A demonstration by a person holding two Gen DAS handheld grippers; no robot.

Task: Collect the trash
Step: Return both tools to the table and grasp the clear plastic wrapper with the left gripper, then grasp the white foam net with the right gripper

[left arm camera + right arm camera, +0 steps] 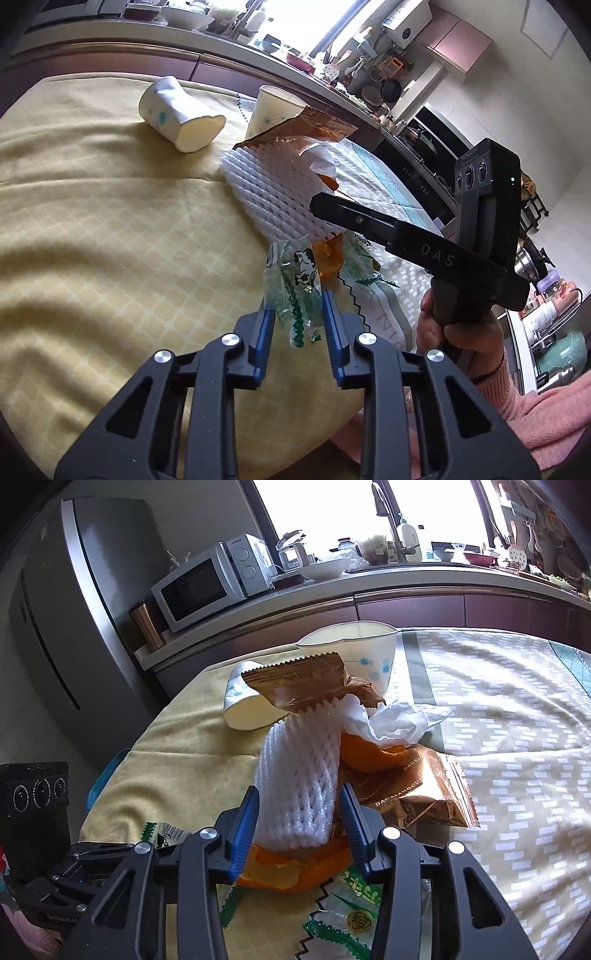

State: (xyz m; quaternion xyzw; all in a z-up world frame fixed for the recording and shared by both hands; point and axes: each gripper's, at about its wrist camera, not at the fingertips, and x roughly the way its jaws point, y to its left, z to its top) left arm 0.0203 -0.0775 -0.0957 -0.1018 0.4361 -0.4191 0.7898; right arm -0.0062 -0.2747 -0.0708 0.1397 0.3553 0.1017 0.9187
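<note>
Kitchen setting: my two cameras look over a table under a yellow cloth (92,229) with a patterned runner (517,738) to the right, counter behind.

Left wrist view, left to right:
- tipped paper cup (177,110), lying on its side on the yellow cloth, well apart from the pile;
- upright paper cup (271,110), behind the pile;
- brown wrapper (306,127), leaning over the white foam net (273,195);
- clear green-printed wrapper (295,284), sitting between the fingers of my left gripper (298,317); the jaws stand apart and I cannot tell whether they touch it;
- my right gripper (413,240), seen from the side and held in a hand (461,332); its jaw state does not show here.

Right wrist view, left to right:
- fridge (74,627) and microwave (207,583), seen only from this side;
- foam net between the blue fingers of my right gripper (299,812), jaws apart and close beside it, contact unclear;
- orange peel (295,867) under the net;
- crumpled tissue (395,720), shown clearly only here;
- second brown wrapper (424,790) on the runner;
- another green-printed wrapper (351,919) at the near edge.
</note>
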